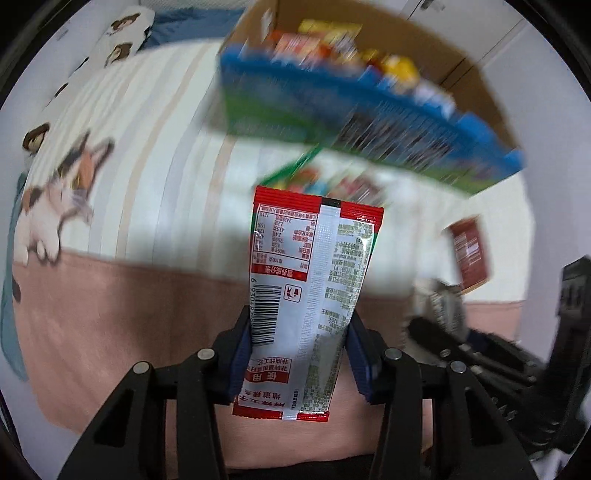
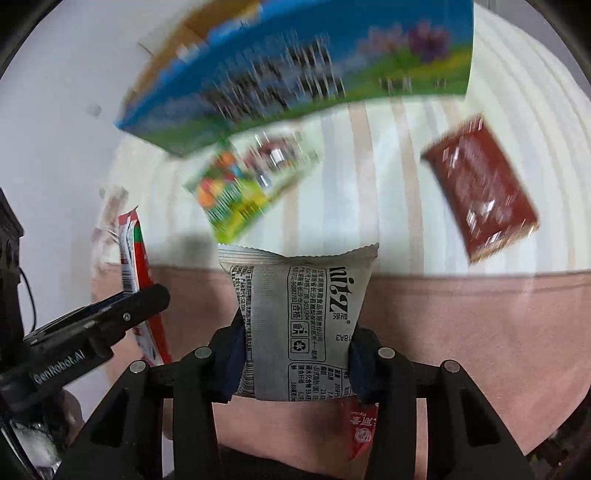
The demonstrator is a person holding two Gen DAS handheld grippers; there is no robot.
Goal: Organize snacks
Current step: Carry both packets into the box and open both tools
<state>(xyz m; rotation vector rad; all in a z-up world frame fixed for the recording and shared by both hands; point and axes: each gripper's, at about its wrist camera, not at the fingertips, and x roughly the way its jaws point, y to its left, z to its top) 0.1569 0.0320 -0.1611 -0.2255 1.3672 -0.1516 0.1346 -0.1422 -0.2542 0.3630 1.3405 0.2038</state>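
Note:
My left gripper (image 1: 298, 332) is shut on a red and white snack sachet (image 1: 314, 266), held upright above the bed; the sachet also shows in the right wrist view (image 2: 135, 266). My right gripper (image 2: 297, 339) is shut on a grey snack packet (image 2: 299, 317) with black print. The left gripper's body (image 2: 92, 325) shows at the left of the right wrist view. A cardboard box (image 1: 369, 18) holding several snacks, with a blue and green printed side (image 1: 332, 122), stands ahead on the bed.
A green candy packet (image 2: 236, 184) and a dark red packet (image 2: 480, 184) lie on the striped bedsheet (image 2: 406, 229). A red wrapper (image 2: 360, 428) lies below my right gripper on the pink blanket (image 2: 480, 332). A cat-print pillow (image 1: 62, 199) is at the left.

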